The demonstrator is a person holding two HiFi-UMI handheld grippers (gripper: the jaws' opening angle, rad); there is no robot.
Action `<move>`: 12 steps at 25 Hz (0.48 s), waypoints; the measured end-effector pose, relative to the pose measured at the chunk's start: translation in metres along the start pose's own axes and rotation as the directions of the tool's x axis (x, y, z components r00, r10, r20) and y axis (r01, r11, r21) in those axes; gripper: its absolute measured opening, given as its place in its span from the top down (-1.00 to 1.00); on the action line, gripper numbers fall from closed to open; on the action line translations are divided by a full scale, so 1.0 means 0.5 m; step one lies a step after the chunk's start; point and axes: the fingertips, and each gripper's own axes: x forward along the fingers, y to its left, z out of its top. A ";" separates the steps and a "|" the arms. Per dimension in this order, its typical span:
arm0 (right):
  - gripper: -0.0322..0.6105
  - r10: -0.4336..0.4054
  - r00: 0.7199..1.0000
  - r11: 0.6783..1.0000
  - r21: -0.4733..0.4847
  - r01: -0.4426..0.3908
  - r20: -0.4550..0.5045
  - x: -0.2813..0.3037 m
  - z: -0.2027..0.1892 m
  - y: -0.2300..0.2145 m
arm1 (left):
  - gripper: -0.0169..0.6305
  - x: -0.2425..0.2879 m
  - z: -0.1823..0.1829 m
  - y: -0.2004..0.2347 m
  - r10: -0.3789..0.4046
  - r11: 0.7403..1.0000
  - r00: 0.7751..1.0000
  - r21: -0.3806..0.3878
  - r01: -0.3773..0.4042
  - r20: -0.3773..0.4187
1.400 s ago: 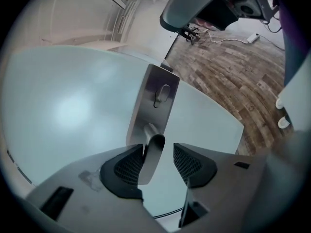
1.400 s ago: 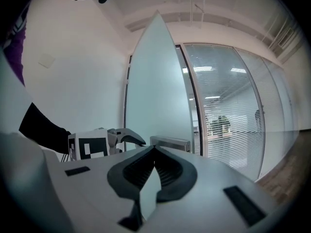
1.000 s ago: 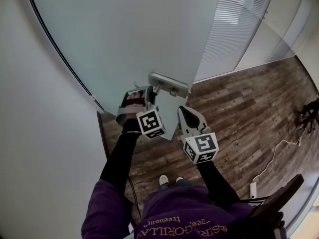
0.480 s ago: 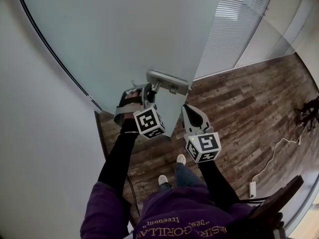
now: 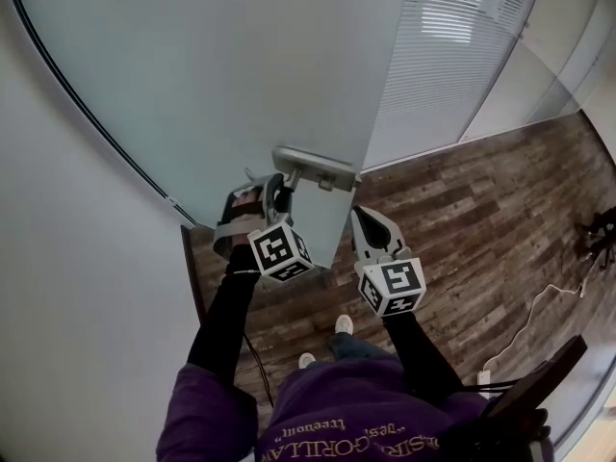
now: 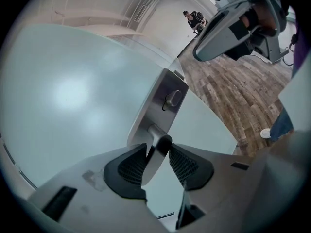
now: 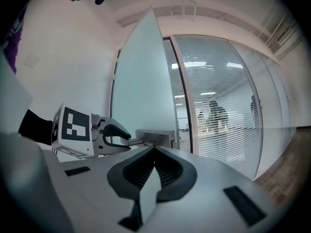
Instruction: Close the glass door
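Observation:
The frosted glass door (image 5: 241,85) stands partly swung, its free edge toward me. A metal handle plate (image 5: 313,168) sits near that edge. My left gripper (image 5: 272,192) is shut on the lever handle (image 6: 151,166), with the lever clamped between both ribbed pads in the left gripper view. The right gripper view shows the same grip from the side, the left gripper (image 7: 114,135) meeting the plate (image 7: 158,137). My right gripper (image 5: 364,221) hovers just right of the door edge, shut with nothing in it; its tips (image 7: 154,150) meet.
A white wall (image 5: 77,287) runs along the left. A slatted glass partition (image 5: 433,65) stands beyond the door, with people (image 7: 214,115) behind it. Wood floor (image 5: 462,210) spreads to the right, with a cable and power strip (image 5: 491,364) and a chair (image 5: 539,383).
The door, its handle and my left gripper have shifted up and left in the head view. My right gripper moved along beside them. My feet stepped forward.

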 end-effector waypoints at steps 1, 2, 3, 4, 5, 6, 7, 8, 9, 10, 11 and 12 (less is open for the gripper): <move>0.92 0.002 1.000 1.000 -0.001 -0.002 0.002 0.008 0.004 -0.014 | 0.54 0.011 0.003 0.005 0.002 1.000 1.000 -0.003 -0.002 -0.005; 0.92 0.004 1.000 1.000 -0.001 -0.004 0.003 0.014 0.007 -0.027 | 0.53 0.022 0.007 0.009 0.003 1.000 1.000 -0.006 -0.003 -0.009; 0.92 0.008 1.000 1.000 0.000 -0.008 0.003 0.020 0.009 -0.040 | 0.54 0.032 0.011 0.013 0.002 1.000 1.000 -0.010 -0.002 -0.014; 0.92 0.014 1.000 1.000 0.000 -0.014 0.003 0.024 0.011 -0.050 | 0.54 0.041 0.016 0.016 0.001 1.000 1.000 -0.014 -0.001 -0.019; 0.92 0.022 1.000 1.000 -0.001 -0.022 0.003 0.028 0.013 -0.059 | 0.53 0.050 0.021 0.019 0.001 1.000 1.000 -0.017 -0.001 -0.023; 0.92 0.031 1.000 1.000 -0.002 -0.031 0.003 0.032 0.015 -0.066 | 0.54 0.058 0.025 0.022 0.002 1.000 1.000 -0.021 -0.002 -0.025; 0.92 0.041 0.999 0.999 -0.005 -0.041 0.004 0.036 0.016 -0.071 | 0.53 0.067 0.028 0.025 0.004 1.000 1.000 -0.027 -0.005 -0.027; 0.92 0.052 0.999 0.999 -0.008 -0.052 0.005 0.041 0.017 -0.076 | 0.54 0.076 0.030 0.028 0.006 0.999 1.000 -0.032 -0.007 -0.030; 0.92 0.061 0.998 0.998 -0.012 -0.061 0.006 0.046 0.018 -0.080 | 0.53 0.085 0.032 0.032 0.007 0.999 0.999 -0.037 -0.008 -0.034; 0.92 0.068 0.998 0.998 -0.015 -0.068 0.007 0.052 0.018 -0.084 | 0.53 0.094 0.034 0.035 0.005 0.999 0.999 -0.039 -0.007 -0.038; 0.92 0.073 0.997 0.997 -0.015 -0.073 0.008 0.056 0.019 -0.090 | 0.53 0.103 0.036 0.038 0.002 0.999 0.999 -0.042 -0.004 -0.039; 0.92 0.074 0.997 0.997 -0.014 -0.074 0.010 0.060 0.019 -0.097 | 0.54 0.111 0.041 0.041 -0.002 0.999 0.999 -0.045 0.001 -0.039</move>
